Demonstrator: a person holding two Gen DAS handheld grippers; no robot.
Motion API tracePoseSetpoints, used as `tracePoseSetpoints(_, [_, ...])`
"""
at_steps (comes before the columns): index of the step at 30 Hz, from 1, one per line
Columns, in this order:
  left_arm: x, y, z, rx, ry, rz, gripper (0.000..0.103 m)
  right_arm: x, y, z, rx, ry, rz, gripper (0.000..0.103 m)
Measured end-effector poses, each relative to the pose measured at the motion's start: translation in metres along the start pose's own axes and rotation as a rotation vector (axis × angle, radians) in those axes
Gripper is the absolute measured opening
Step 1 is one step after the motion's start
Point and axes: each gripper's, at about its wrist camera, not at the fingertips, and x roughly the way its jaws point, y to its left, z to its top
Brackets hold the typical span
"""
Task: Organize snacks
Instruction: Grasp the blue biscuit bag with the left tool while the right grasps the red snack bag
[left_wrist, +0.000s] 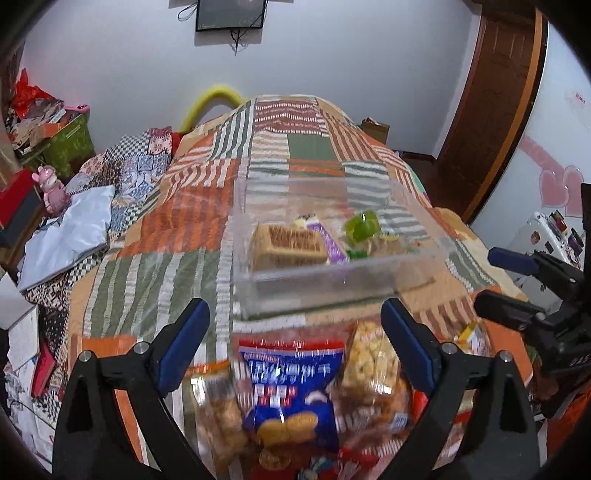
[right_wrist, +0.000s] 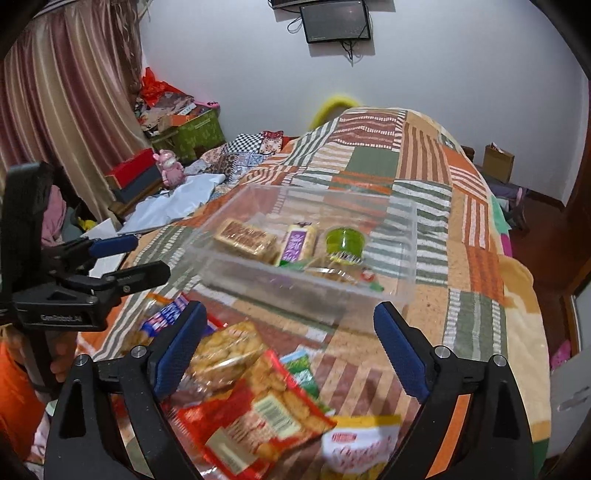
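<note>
A clear plastic bin (left_wrist: 332, 284) (right_wrist: 295, 291) sits on the patchwork bedspread. It holds a tan biscuit pack (left_wrist: 286, 245) (right_wrist: 245, 238), a purple-labelled pack (right_wrist: 297, 242) and a green jelly cup (left_wrist: 362, 227) (right_wrist: 345, 240). A loose pile of snacks lies in front of it: a blue biscuit bag (left_wrist: 291, 387), clear bags of puffs (left_wrist: 373, 362) (right_wrist: 225, 350), a red cracker bag (right_wrist: 258, 413). My left gripper (left_wrist: 295, 321) is open above the blue bag. My right gripper (right_wrist: 288, 325) is open above the pile and also shows at the right of the left wrist view (left_wrist: 509, 284).
The bed (right_wrist: 472, 258) drops off at the right toward a wooden floor. Cluttered boxes (right_wrist: 192, 129), a pink toy (right_wrist: 170, 168) and grey cloth (left_wrist: 70, 236) lie at the left. A wooden door (left_wrist: 491, 110) stands at the right.
</note>
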Motion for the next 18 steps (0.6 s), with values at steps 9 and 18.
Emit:
tracePoseSetpoints(9, [0.003,0.011,-0.039,-0.029,0.054,0.003,0.095,-0.006,0.010,-0.032,0.004,0.029,0.011,0.091])
tracePoseSetpoints(18, [0.016,0.013,-0.066,-0.023,0.100,0.011,0.095,0.016,0.011,-0.059,0.038,0.107,0.030,0.091])
